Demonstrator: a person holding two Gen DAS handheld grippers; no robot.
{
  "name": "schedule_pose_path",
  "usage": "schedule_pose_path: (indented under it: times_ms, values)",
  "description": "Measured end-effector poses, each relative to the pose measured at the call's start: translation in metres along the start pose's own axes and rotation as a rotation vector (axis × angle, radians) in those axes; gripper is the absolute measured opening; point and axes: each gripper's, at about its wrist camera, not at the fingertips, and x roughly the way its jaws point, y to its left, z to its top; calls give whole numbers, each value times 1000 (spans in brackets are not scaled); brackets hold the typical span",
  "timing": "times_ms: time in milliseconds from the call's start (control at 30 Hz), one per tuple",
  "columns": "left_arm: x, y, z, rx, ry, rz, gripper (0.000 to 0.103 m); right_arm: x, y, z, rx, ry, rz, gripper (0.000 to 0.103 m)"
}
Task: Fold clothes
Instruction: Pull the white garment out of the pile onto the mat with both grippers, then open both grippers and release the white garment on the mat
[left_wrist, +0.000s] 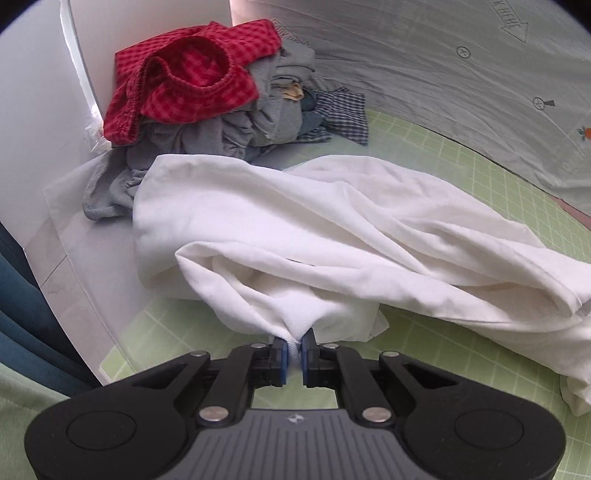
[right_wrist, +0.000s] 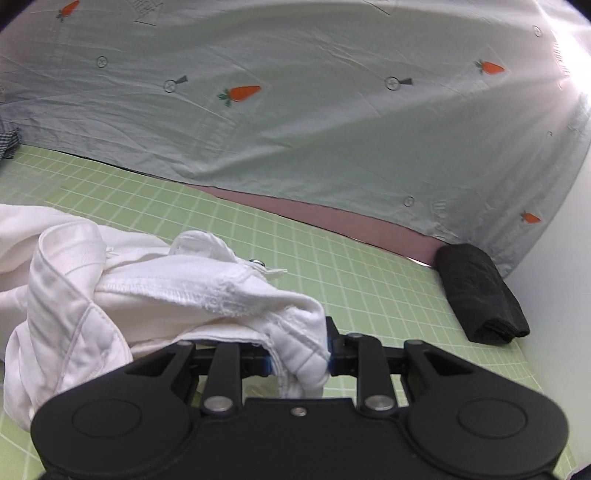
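Note:
A white garment (left_wrist: 332, 229) lies crumpled across the green grid mat (left_wrist: 461, 354). My left gripper (left_wrist: 294, 350) is shut on a pinch of its white cloth at the near edge. In the right wrist view the same white garment (right_wrist: 147, 291) shows a stitched waistband and thick seams, bunched up at the left. My right gripper (right_wrist: 299, 360) is shut on a thick fold of that waistband, low over the mat (right_wrist: 369, 266).
A heap of unfolded clothes sits at the back left: a red checked piece (left_wrist: 184, 77) on grey ones (left_wrist: 229, 129) and a blue plaid one (left_wrist: 343, 114). A folded black garment (right_wrist: 476, 295) lies at the mat's right edge. A carrot-print sheet (right_wrist: 295, 110) hangs behind.

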Motion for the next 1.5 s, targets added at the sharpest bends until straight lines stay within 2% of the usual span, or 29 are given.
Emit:
schedule_pose_path:
  times_ms: [367,467,567,633,700,767,800,833,933,1067,1200,1300,1500]
  values:
    - [-49,-151,-99,121,36,-148,8,11,-185,-91,132,127,-151,26]
    - [-54,-171,-117,126,55,-140,12,15,-214,-110,156,151,-117,27]
    - [-62,-172,-122,102,57,-117,18,16,-223,-120,145,145,-59,31]
    - [-69,-166,-119,85,46,-107,21,15,-224,-123,154,155,-28,33]
    - [-77,-160,-116,68,33,-97,30,10,-228,-124,192,170,-13,38]
    - [-86,-150,-111,38,4,-79,39,2,-234,-123,252,179,8,44]
    - [-90,-143,-108,20,-11,-69,44,-3,-238,-123,285,180,12,51]
    - [-92,-136,-104,-8,-20,-62,45,-8,-242,-123,319,179,13,55]
    - [-96,-112,-91,-95,-41,-38,45,-20,-258,-124,425,175,2,58]
    - [-83,-95,-70,-123,-38,10,45,-22,-268,-123,515,169,-28,59]
    - [-77,-89,-51,-130,-51,9,46,-29,-268,-110,551,118,-101,59]
    - [-69,-90,-35,-121,-61,3,46,-31,-270,-94,561,74,-143,65]
    - [-48,-99,-2,-100,-67,-12,47,-1,-254,-61,532,63,-91,69]
